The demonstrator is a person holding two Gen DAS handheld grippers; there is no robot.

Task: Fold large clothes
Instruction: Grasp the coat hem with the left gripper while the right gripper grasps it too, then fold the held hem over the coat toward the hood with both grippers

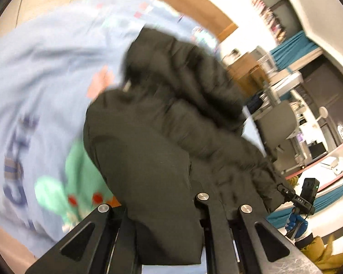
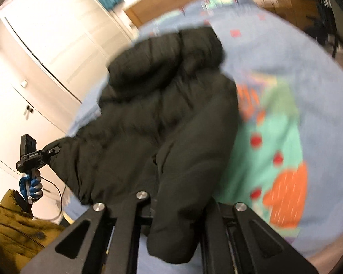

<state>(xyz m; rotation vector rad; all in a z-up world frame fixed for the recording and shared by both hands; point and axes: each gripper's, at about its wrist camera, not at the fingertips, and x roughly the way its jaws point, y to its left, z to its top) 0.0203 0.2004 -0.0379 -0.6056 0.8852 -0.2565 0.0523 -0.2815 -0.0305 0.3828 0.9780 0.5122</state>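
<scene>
Bedding fills the left of the left wrist view: a pale blue blanket [image 1: 45, 73] with green and orange shapes and dark letters, all blurred. Over its middle hangs a black puffer jacket [image 1: 162, 118], its edge drawn down between the black arms of the left gripper [image 1: 169, 246], which is closed on the fabric. At the lower right of that view the right gripper [image 1: 285, 193] is clamped on another edge of the jacket, held by a hand in a blue glove [image 1: 296, 225] above a mustard sleeve [image 1: 320, 251]. In the right wrist view the left gripper and gloved hand sit at the left, the jacket in the middle, the blanket at the right.
</scene>
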